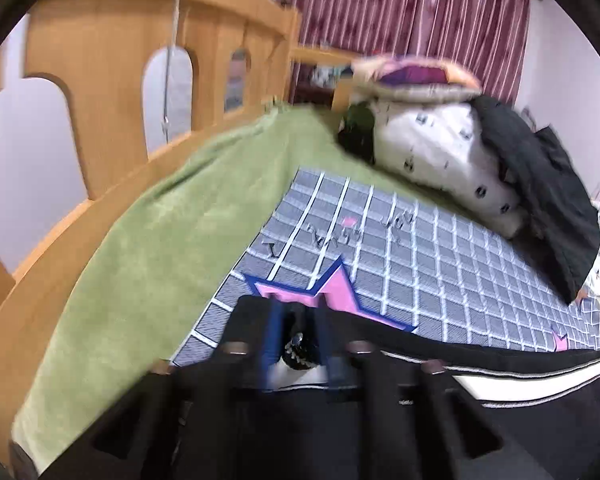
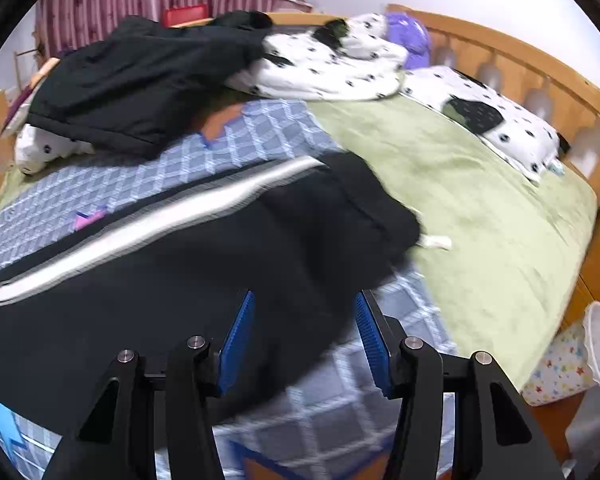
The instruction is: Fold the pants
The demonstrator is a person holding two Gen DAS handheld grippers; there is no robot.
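Black pants (image 2: pixel 204 264) with a white side stripe lie stretched across a grey checked blanket (image 2: pixel 100 184) on the bed, the task's one garment laid flat for folding. We see the left gripper (image 1: pixel 298 350) with its blue fingers (image 1: pixel 270 344) drawn close on what looks like a bunched edge of the pants; motion blur makes the exact grip hard to read, though we judge it pinches the cloth to carry that end over. The right gripper (image 2: pixel 304 336) hovers above the other end, its fingers (image 2: pixel 238 334) well apart and gripping nothing, the black cloth showing between them. Beyond, a dark jacket (image 2: pixel 140 80) and spotted bedding (image 2: pixel 324 68) are heaped toward the wooden bed frame (image 2: pixel 540 64), leaving room to work.
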